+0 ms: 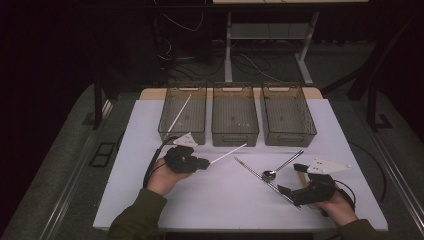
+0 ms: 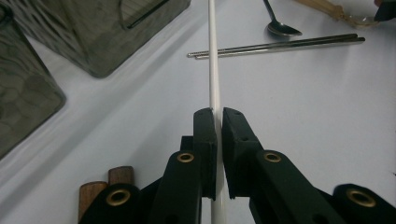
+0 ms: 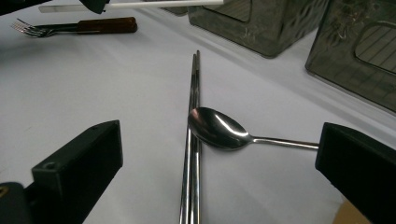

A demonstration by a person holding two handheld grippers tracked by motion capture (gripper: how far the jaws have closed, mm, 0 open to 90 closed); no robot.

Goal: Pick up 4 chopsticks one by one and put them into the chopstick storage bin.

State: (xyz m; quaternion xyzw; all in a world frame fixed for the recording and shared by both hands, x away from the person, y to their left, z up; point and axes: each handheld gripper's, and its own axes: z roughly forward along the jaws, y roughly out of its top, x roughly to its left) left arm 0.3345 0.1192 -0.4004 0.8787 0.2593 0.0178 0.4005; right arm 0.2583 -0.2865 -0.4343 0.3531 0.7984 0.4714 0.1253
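My left gripper (image 1: 202, 162) (image 2: 218, 114) is shut on a white chopstick (image 1: 228, 153) (image 2: 213, 56), held just above the white table and pointing toward the right. Another white chopstick (image 1: 178, 115) leans inside the left grey bin (image 1: 183, 131). A pair of metal chopsticks (image 1: 257, 176) (image 3: 192, 140) lies on the table with a metal spoon (image 1: 280, 168) (image 3: 219, 129) resting its bowl on them. My right gripper (image 1: 292, 181) (image 3: 219, 163) is open, its jaws wide on either side of the spoon and metal chopsticks without touching them.
Three grey bins stand in a row at the back, with the middle bin (image 1: 235, 131) and right bin (image 1: 289, 134) beside the left one. A fork with a wooden handle (image 3: 79, 26) lies under my left hand. A wooden-handled utensil (image 1: 301, 176) lies by my right gripper.
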